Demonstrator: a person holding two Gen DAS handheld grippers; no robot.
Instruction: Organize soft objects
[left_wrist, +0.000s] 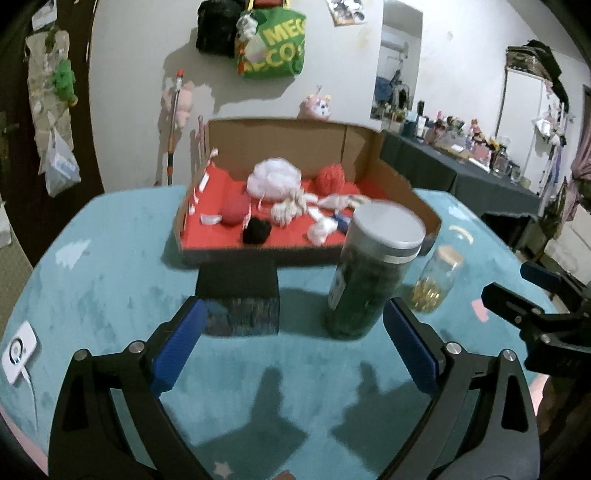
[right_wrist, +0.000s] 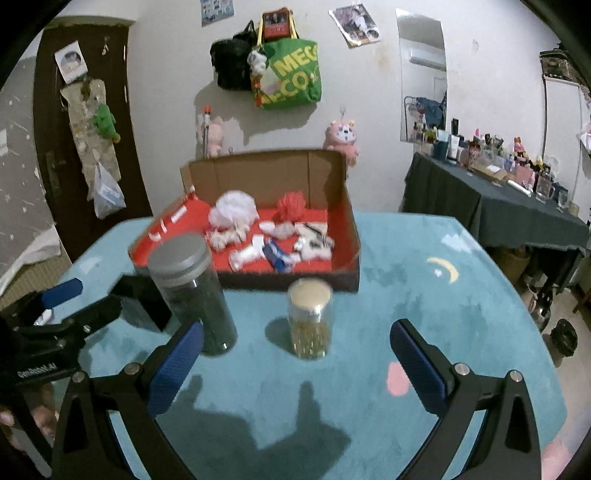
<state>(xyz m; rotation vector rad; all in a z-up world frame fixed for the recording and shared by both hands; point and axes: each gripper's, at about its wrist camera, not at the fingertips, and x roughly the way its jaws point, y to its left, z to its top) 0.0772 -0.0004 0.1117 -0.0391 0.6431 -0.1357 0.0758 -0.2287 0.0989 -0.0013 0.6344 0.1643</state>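
A cardboard box with a red lining sits at the table's far side; it also shows in the right wrist view. In it lie soft things: a white puff, a red yarn ball, a red ball, a black pompom, white rope toys and a zebra-striped toy. My left gripper is open and empty, low over the table before the box. My right gripper is open and empty, just short of a small jar.
A tall dark jar with a grey lid, a small glass jar of golden bits and a black block stand on the teal tablecloth in front of the box. A white device lies at the left edge. A cluttered side table stands at right.
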